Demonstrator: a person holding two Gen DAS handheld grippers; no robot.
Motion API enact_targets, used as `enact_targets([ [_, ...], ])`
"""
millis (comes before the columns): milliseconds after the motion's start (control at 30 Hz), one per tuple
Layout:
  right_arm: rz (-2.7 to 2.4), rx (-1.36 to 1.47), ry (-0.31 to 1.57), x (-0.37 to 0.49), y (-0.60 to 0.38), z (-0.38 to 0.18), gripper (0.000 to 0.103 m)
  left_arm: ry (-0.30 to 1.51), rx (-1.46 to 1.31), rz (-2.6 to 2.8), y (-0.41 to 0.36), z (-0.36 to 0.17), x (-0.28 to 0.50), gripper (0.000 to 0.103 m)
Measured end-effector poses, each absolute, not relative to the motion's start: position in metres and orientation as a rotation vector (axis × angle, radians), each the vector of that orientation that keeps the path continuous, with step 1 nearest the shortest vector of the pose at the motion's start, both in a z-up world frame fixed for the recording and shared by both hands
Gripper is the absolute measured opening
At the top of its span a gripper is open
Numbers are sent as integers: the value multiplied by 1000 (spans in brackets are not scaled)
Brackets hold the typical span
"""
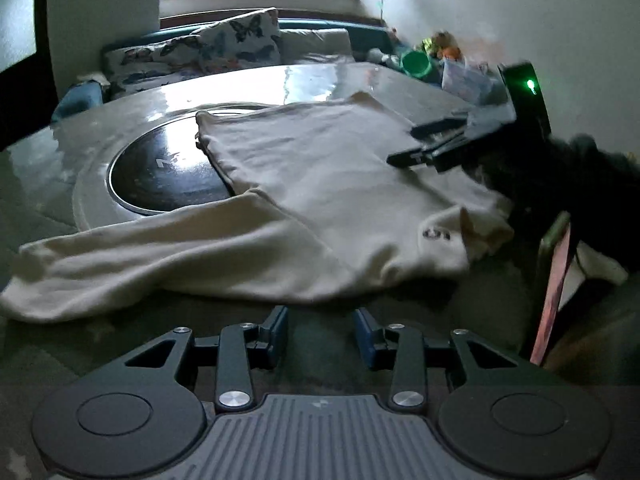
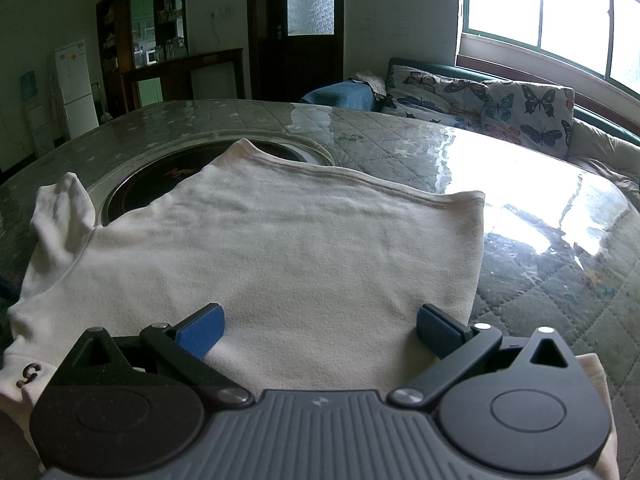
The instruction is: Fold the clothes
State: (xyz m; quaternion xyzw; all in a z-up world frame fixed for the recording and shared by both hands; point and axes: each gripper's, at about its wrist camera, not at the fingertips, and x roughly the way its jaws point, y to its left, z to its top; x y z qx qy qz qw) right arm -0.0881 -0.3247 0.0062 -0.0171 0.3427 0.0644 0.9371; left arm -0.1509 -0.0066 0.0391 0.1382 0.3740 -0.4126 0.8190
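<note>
From the left wrist view, the cream-white long-sleeved fleece top (image 1: 320,184) is lying spread on the round desk covered in quilted cloth under clear plastic (image 1: 320,80), partly covering the black circular glass hob set in the desk's middle (image 1: 160,172). One sleeve is trailing toward the left, close in front of the left gripper (image 1: 320,332). Its blue-padded fingers (image 1: 276,332) are standing partly apart with nothing between them, just short of the garment's near edge. At the right, the right gripper (image 1: 424,148) is resting over the fabric.

From the right wrist view, the top (image 2: 300,248) is lying flat, its ribbed hem facing the window (image 2: 560,12) and the butterfly-print cushions (image 2: 500,108). The right gripper (image 2: 320,332) is sitting over the cloth with its blue fingers (image 2: 204,330) spread wide, pinching nothing, the fabric lying smooth beneath them.
</note>
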Motion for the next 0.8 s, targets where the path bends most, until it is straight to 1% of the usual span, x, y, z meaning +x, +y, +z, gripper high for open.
enact_targets([
  [167,131,-35,700,-88,-325,7,103,725,275,-766,1,47,-130,40],
  [433,131,-35,700,-88,-325,7,103,748,173,-583,20,34,-83,39],
  [700,131,-35,700,-89,-325,7,103,796,283,-560,28,38,-98,39],
  [800,131,-35,700,-89,-325,7,103,758,256,-588,29,48,-107,39],
])
